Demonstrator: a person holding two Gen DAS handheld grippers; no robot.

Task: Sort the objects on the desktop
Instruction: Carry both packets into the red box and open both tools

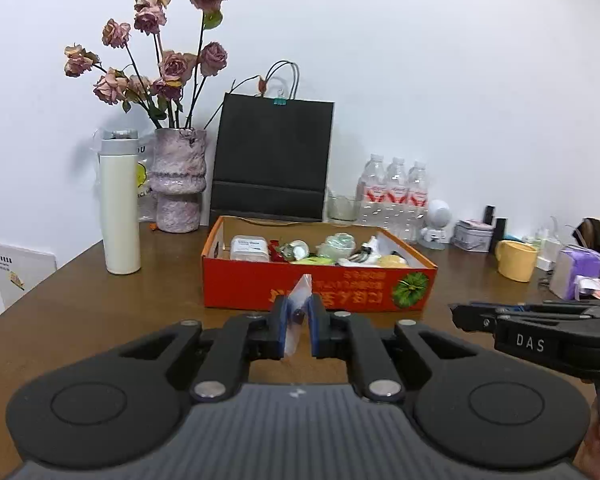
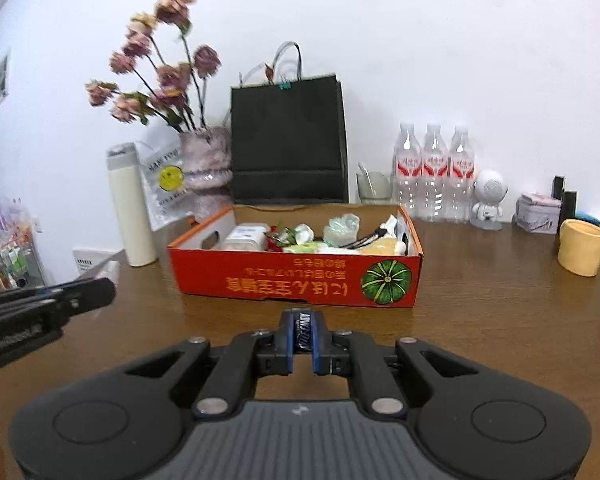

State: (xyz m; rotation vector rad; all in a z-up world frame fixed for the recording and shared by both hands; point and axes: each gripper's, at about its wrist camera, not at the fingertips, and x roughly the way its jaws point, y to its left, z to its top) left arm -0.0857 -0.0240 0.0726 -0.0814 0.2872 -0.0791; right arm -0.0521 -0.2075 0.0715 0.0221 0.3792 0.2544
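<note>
An open orange cardboard box [image 1: 320,290] [image 2: 296,280] stands on the brown desk and holds several small items. My left gripper [image 1: 298,320] is shut on a small clear plastic packet [image 1: 300,300], held above the desk just in front of the box. My right gripper [image 2: 302,334] is shut on a small dark blue wrapped item [image 2: 302,336], also above the desk in front of the box. The right gripper shows in the left wrist view [image 1: 460,314] at the right, and the left gripper shows in the right wrist view [image 2: 104,292] at the left.
Behind the box stand a white thermos [image 1: 120,204], a pink vase of dried roses [image 1: 178,180], a black paper bag [image 1: 272,160] and water bottles [image 1: 396,192]. A yellow mug [image 2: 580,252], a small white robot figure [image 2: 488,200] and a tin [image 2: 538,212] sit at the right.
</note>
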